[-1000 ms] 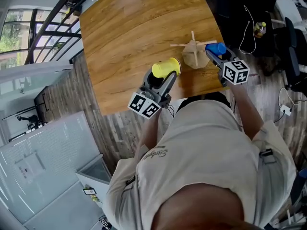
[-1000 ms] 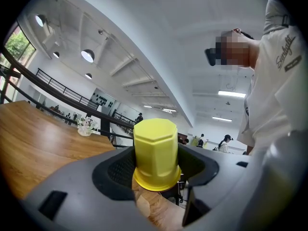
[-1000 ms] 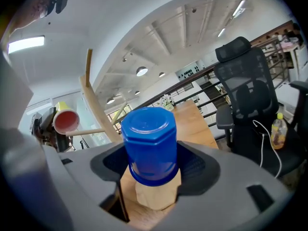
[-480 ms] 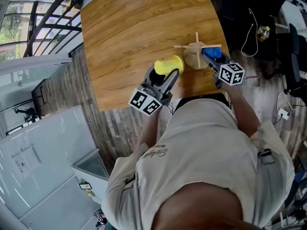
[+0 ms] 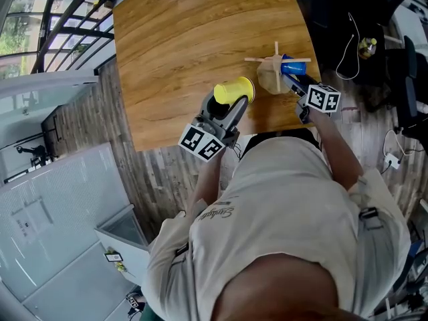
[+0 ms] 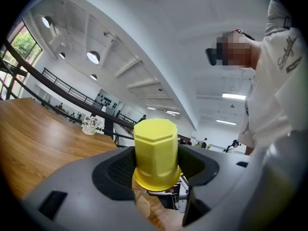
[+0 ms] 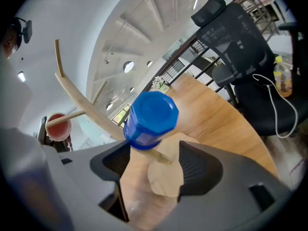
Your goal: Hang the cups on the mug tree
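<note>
Working over table [image 5: 174, 45] at tree [image 5: 271, 75]: prob. at release of one cup on a peg. Next: back R gripper [image 7: 154, 170] off w/o knocking tree, then take 2nd cup to a free peg. R jaws wide apart, straddling blue cup [image 7: 151, 119], seemingly hung on peg; pad contact unclear. L gripper [image 6: 155, 170] clamped on yellow cup [image 6: 155, 148], near table edge, apart from tree.

Plain, bright tone on the yellow cup [image 5: 233, 90] in the left tool [image 6: 155, 171]; deep, even tone on the blue cup [image 7: 151, 121] by the right tool [image 7: 153, 165]. Pale bare wood for the mug tree [image 5: 271, 77]. Honey-brown with streaky grain on the surface [image 5: 194, 32]. Grey-brown planks on the floor [image 5: 157, 172]. Grey shells, black ribbed pads [image 7: 199, 165], black-and-white square-marker cubes [image 5: 202, 146] on both tools.
</note>
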`<state>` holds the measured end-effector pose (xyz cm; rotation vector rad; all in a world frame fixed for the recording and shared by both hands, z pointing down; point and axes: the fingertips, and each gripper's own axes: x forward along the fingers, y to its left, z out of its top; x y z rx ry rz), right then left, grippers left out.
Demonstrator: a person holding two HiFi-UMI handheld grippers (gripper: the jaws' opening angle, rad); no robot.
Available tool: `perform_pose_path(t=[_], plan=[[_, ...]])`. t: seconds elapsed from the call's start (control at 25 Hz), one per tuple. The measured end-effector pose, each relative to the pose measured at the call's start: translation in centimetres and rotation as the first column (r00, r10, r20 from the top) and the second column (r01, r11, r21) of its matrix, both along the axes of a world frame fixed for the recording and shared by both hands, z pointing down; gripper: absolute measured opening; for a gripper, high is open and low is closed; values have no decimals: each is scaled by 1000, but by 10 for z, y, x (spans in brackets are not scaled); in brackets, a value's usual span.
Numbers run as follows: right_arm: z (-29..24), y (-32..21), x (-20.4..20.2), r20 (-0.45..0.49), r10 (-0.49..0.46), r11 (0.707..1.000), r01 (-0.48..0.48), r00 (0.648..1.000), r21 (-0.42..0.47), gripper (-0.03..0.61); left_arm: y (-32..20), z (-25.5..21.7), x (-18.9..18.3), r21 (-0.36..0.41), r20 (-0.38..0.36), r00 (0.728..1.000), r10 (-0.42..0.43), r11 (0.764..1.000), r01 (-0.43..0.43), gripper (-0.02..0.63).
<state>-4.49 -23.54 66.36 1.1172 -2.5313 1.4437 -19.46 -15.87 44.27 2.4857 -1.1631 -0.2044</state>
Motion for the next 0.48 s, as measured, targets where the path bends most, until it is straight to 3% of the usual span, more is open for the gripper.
perform_pose_path(t=[0.36,0.48], plan=[[4,26,15,-48,-16,999,14,999,-29,298,7,-6,0,23,-9,1000,5,1000,-5,279],[-3,38,15,-64,-53,999,53,997,-12,265,11,-7,1,30,-14,1000,8,1000,-8,279]])
